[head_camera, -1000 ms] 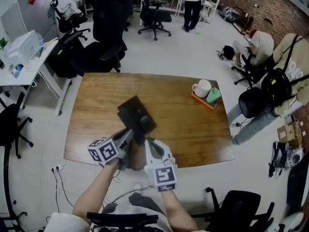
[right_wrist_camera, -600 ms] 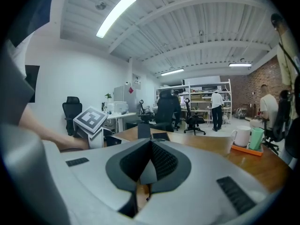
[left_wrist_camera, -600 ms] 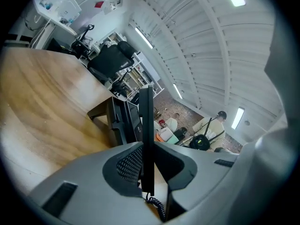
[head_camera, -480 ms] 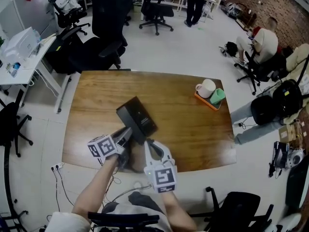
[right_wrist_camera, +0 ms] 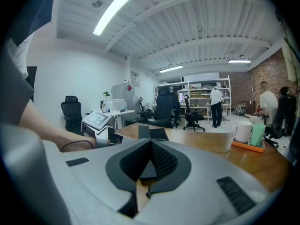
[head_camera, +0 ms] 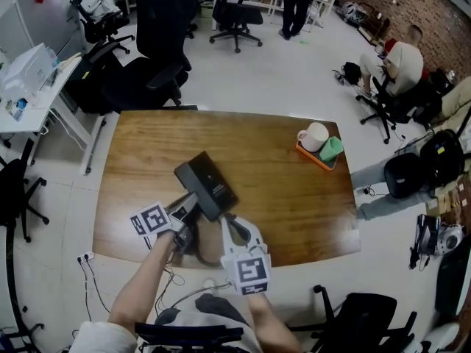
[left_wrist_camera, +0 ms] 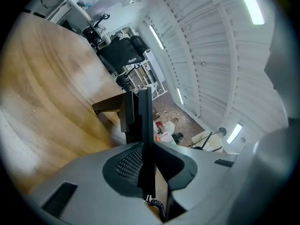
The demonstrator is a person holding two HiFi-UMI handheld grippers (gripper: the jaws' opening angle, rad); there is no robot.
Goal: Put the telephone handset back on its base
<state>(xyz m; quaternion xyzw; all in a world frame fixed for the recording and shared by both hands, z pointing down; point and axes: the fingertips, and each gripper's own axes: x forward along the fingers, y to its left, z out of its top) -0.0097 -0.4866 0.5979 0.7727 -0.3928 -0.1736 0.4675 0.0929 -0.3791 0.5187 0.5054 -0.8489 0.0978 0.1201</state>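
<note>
Your left tongs [left_wrist_camera: 147, 149] are pinching the one black handset [left_wrist_camera: 143, 116], held on edge, with one coiled cord [left_wrist_camera: 158, 210] hanging below the pads. The handset sits over the near part of the wooden desk [head_camera: 280, 197], just beside the single black telephone base [head_camera: 206, 184]; whether they touch cannot be told. Your right tongs [right_wrist_camera: 151, 146] point at the base from the near side, tips pressed together, with a small dark piece low in the gap that can't be identified. Well apart, near the far right corner, one orange tray [head_camera: 309, 155] carries one white mug [head_camera: 312, 135] and one green cup [head_camera: 330, 148].
</note>
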